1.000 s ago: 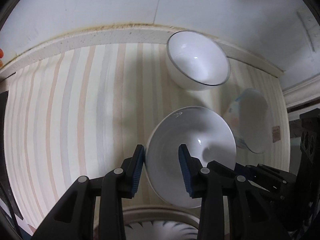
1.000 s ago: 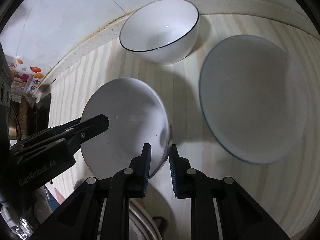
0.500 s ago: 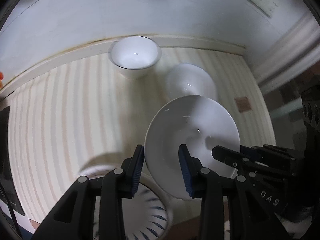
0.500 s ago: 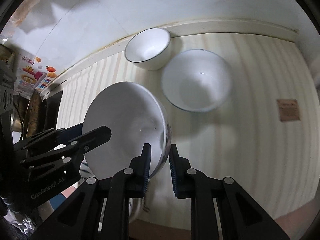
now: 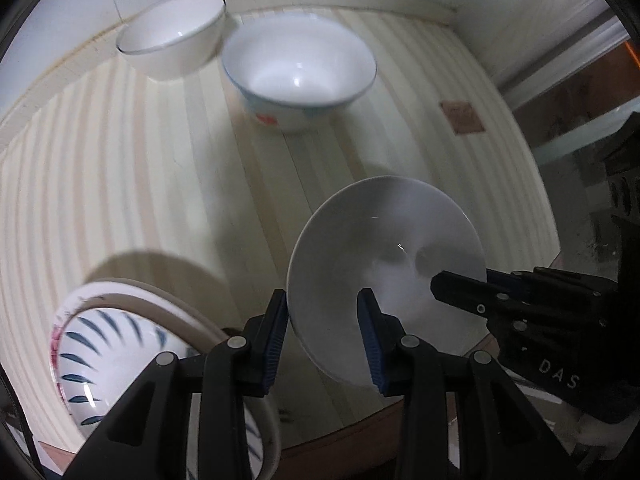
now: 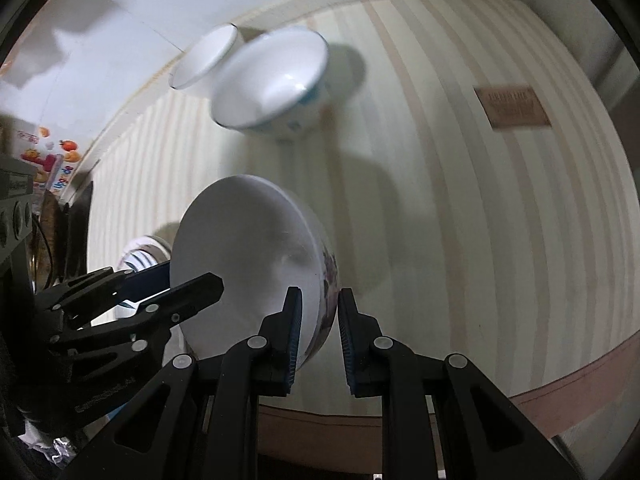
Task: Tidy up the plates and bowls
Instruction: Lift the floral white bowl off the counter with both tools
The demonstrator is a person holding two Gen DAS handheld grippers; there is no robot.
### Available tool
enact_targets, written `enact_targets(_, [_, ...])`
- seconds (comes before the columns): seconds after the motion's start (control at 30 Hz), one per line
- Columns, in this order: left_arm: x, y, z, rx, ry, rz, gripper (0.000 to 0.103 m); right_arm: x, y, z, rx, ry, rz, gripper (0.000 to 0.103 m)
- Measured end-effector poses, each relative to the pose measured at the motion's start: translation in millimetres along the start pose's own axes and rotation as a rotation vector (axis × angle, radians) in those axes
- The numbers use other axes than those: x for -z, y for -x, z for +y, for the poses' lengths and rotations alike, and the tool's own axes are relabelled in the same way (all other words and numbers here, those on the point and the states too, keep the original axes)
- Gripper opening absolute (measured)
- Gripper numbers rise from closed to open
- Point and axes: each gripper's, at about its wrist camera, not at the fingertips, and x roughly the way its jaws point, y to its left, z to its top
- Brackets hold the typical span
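A white bowl point(image 5: 384, 272) with a flower print on its outside point(image 6: 330, 280) hangs tilted above the striped tablecloth, held by both grippers. My left gripper point(image 5: 322, 308) is shut on its near-left rim. My right gripper point(image 6: 318, 312) is shut on the opposite rim and shows in the left wrist view as black fingers point(image 5: 460, 284) over the bowl's right side. The left gripper's fingers point(image 6: 172, 284) reach in from the left in the right wrist view. The bowl is near the table's front edge.
Two bowls stand at the back by the wall: a dark-rimmed white one point(image 5: 172, 36) and a larger blue-patterned one point(image 5: 300, 68) touching it. A blue-striped bowl on stacked plates point(image 5: 108, 344) sits front left. A brown label point(image 6: 512, 106) lies on the cloth.
Both grippers carried the white bowl together away from the two back bowls toward the front edge. The blue-striped bowl has come into fuller view at lower left. Both grips stayed shut.
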Motion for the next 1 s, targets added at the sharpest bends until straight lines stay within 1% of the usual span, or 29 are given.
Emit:
enact_targets(0.17, [1.2,-11.0,-6.4,-0.009,-0.005,0.025,0.032,8.2,-16.0,-16.4,0.0,-0.021,0.025,0.02])
enact_targets(0.33, [-3.0,-14.9,-13.1,-0.014,-0.01,0.028,0.032,14.8,-16.6,-26.7,-0.004,-0.028,0.025,0.02])
enact_targets(0.83, [-13.6,-18.9,-22.5,-0.026,-0.031,0.021,0.032,6.1,-18.0,-31.8,-0.011,-0.046,0.042,0.02])
enact_targets(0.93, [-13.8,-18.9,-21.0,-0.022,-0.021,0.041,0.032,3.8,-20.6,-33.7,-0.014,-0.055,0.062,0.021])
enact_targets(1.0, [-14.4,-10.0,-15.9,-0.008,0.001,0.035,0.032,1.6,-21.1,-35.0,-0.021,-0.066,0.072,0.021])
